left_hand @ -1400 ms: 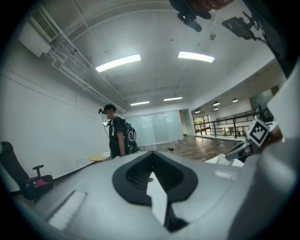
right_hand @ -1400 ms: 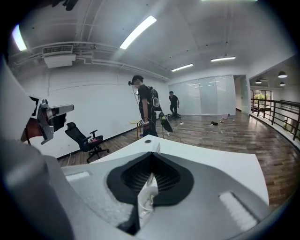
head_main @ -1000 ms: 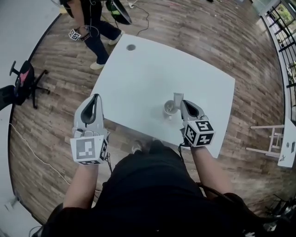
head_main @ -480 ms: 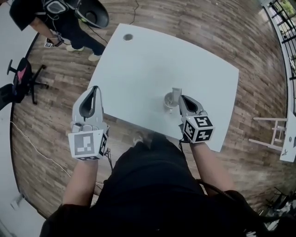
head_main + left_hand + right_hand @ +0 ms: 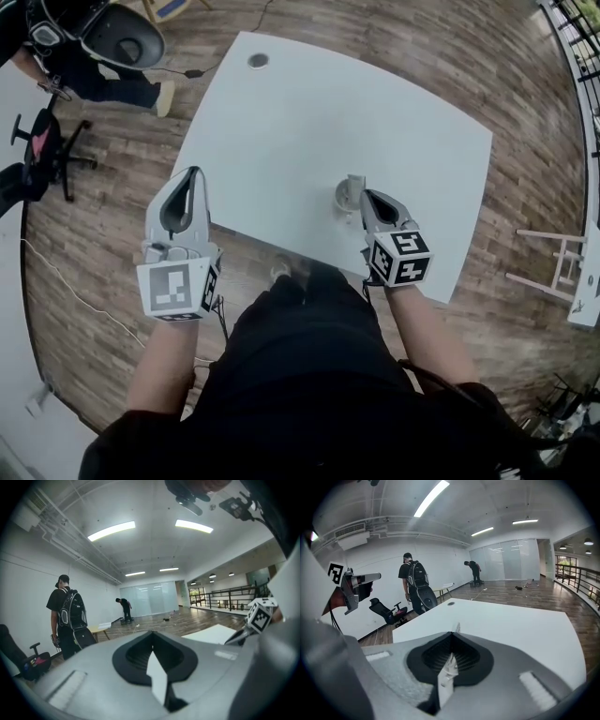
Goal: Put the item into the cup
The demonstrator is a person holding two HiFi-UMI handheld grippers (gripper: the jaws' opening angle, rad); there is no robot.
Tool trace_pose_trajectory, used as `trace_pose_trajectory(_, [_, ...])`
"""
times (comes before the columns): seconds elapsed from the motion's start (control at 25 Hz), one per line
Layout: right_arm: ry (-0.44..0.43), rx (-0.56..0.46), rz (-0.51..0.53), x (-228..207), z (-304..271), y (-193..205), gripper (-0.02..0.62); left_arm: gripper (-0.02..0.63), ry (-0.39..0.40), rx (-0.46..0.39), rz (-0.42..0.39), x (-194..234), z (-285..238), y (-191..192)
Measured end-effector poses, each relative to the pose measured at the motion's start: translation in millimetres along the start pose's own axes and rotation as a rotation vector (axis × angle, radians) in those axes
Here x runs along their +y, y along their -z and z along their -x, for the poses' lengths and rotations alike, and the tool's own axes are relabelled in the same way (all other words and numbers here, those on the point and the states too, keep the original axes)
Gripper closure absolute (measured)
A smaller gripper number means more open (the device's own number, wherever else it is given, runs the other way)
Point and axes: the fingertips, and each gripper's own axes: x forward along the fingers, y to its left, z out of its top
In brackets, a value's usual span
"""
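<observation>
PUT TO THE CUP: At the lower centre of the head view, my right claw (image 5: pixel 364 196) is clenched on a thin pale strip (image 5: pixel 354 184). It points nose-down toward the cup (image 5: pixel 343 200), which stands just ahead of it near the front edge of the white surface (image 5: pixel 309 112). In the right gripper view the jaws are pressed together, with only a sliver of the strip poking past their tips. I judge that I hold it by one end so the rest hangs free to go into the cup.

The strip stands upright at the cup's far rim. Whether its lower end is already inside, I cannot tell. The cup sits close to my side of the surface, which seems to be why one arm can reach it.

At lower left, my left claw (image 5: pixel 191 176) is closed on nothing. It is held nearly level over the wood floor (image 5: pixel 112 197), off the surface's edge and well apart from the cup. I judge it is being kept out of the way.

Farther off, at the upper left of the frame, a person (image 5: pixel 117 86) with a dark backpack stands near a black office chair (image 5: pixel 42 150).
</observation>
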Motion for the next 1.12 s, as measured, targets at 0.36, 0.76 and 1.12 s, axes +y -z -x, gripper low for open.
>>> trace_pose_trajectory(0.36, [-0.019, 0.043, -0.014, 8, -6, 21, 0.592, 0.600, 0.011, 0.017, -0.008, -1, -3, 7])
trace_pose_trajectory(0.76, [-0.021, 0.052, -0.026, 13, -11, 30, 0.594, 0.600, 0.022, 0.055, -0.003, -5, 3, 21])
trace_pose_trajectory(1.12, [-0.024, 0.061, -0.025, 11, -17, 37, 0.592, 0.600, 0.006, 0.096, -0.009, -1, 9, 33])
